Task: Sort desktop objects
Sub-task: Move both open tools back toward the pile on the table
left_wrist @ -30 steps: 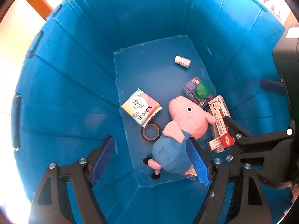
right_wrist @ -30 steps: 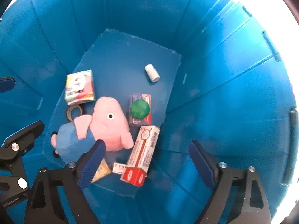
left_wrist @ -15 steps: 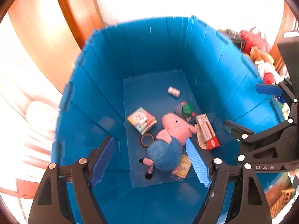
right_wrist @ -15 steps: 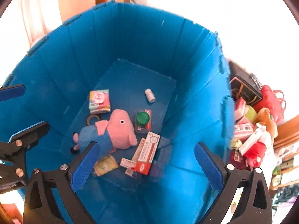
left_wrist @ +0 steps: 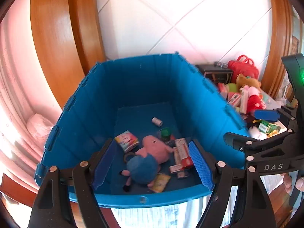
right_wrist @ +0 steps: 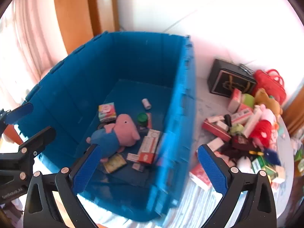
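Both grippers have pulled back out of the blue bin (left_wrist: 91, 117), left gripper (left_wrist: 152, 163) and right gripper (right_wrist: 150, 169) with jaws wide open, holding nothing. Motion blurs the heap of boxes and toys (right_wrist: 245, 121) on the surface beyond the right jaws. Between the left jaws, the pig plush (left_wrist: 150, 157) lies in the bin among small boxes.

One blue crate (right_wrist: 133, 60). Inside: one pig plush (right_wrist: 121, 131), one tissue pack (right_wrist: 107, 111), one tape roll (left_wrist: 129, 156), one white bottle (right_wrist: 146, 103), one green-capped jar (right_wrist: 142, 118), one yellow sachet (right_wrist: 115, 163). Beside: one black box (right_wrist: 228, 83), one red bag (right_wrist: 271, 83).
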The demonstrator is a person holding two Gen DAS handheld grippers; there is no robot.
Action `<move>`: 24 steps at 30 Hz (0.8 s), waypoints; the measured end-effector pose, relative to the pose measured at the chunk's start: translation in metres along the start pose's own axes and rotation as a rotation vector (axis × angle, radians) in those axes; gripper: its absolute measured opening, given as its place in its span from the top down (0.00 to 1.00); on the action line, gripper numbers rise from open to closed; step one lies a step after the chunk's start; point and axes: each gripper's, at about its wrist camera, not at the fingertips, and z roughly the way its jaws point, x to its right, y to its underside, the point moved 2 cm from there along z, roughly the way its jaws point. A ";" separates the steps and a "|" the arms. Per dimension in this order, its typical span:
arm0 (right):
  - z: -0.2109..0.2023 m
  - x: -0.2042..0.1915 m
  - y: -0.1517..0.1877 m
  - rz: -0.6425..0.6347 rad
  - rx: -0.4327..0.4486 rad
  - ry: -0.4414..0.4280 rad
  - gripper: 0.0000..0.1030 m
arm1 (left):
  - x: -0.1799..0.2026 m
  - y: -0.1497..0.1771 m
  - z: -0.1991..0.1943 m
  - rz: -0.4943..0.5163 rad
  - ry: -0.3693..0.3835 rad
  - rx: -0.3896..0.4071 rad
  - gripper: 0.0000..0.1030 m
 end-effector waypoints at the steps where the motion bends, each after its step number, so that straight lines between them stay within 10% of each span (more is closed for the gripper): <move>1: -0.007 0.010 0.005 0.019 0.012 0.006 0.00 | 0.008 0.000 -0.003 0.006 0.005 0.014 0.24; 24: -0.037 0.271 0.127 0.236 -0.005 0.126 0.00 | 0.277 0.008 0.027 0.072 0.146 0.044 0.24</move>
